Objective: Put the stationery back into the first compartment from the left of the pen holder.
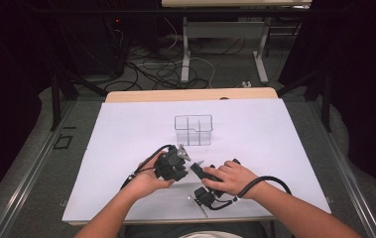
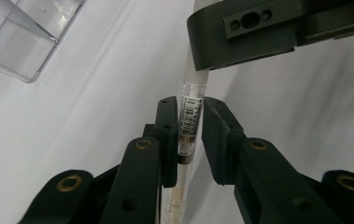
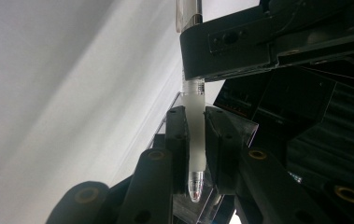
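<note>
A clear pen with a barcode label (image 2: 187, 140) and a frosted grip section (image 3: 196, 154) is held between both grippers just above the white sheet (image 1: 126, 129). My left gripper (image 2: 189, 106) is shut on the labelled barrel. My right gripper (image 3: 194, 114) is shut on the frosted grip near the writing tip, which points back toward its camera. In the high view the left gripper (image 1: 183, 168) and right gripper (image 1: 199, 171) meet near the table's front centre, a hand on each. Each gripper view shows the other gripper's jaw across the pen farther up.
A clear plastic box with dividers (image 1: 193, 130) stands on the sheet just beyond the grippers, its corner at the upper left of the left gripper view (image 2: 25, 32). Black cables trail from both grippers. Desk legs and floor cables lie beyond the table's far edge.
</note>
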Available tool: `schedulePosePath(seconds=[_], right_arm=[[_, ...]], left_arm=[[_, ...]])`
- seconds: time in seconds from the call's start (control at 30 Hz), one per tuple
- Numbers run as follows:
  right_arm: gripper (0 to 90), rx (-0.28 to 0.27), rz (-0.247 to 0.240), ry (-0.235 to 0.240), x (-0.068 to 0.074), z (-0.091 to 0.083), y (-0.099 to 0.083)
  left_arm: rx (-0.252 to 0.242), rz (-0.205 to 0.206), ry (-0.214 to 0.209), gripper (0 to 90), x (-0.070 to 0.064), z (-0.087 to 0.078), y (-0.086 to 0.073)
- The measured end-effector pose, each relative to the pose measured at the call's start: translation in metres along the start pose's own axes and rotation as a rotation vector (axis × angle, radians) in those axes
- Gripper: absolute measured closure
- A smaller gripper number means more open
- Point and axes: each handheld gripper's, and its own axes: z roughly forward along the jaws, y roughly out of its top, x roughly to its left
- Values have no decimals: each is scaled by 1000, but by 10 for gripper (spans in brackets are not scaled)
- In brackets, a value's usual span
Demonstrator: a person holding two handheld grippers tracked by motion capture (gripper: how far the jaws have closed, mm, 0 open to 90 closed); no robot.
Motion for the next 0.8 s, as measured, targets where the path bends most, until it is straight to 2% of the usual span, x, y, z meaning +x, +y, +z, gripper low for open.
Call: schedulePosePath(seconds=[0.13, 0.27, 0.6, 0.8], right_arm=[[799, -3, 1, 2, 0, 0, 1], [799, 1, 13, 0, 1, 0, 1], [799, -9, 8, -10, 0, 0, 3], [799, -13, 14, -8, -1, 0, 4]], left_arm=[[9, 11, 8, 770, -1, 0, 0], [-4, 13, 17, 743, -1, 1, -1], [19, 28, 28, 723, -2, 8, -1], [28, 37, 30, 776, -3, 10, -1]])
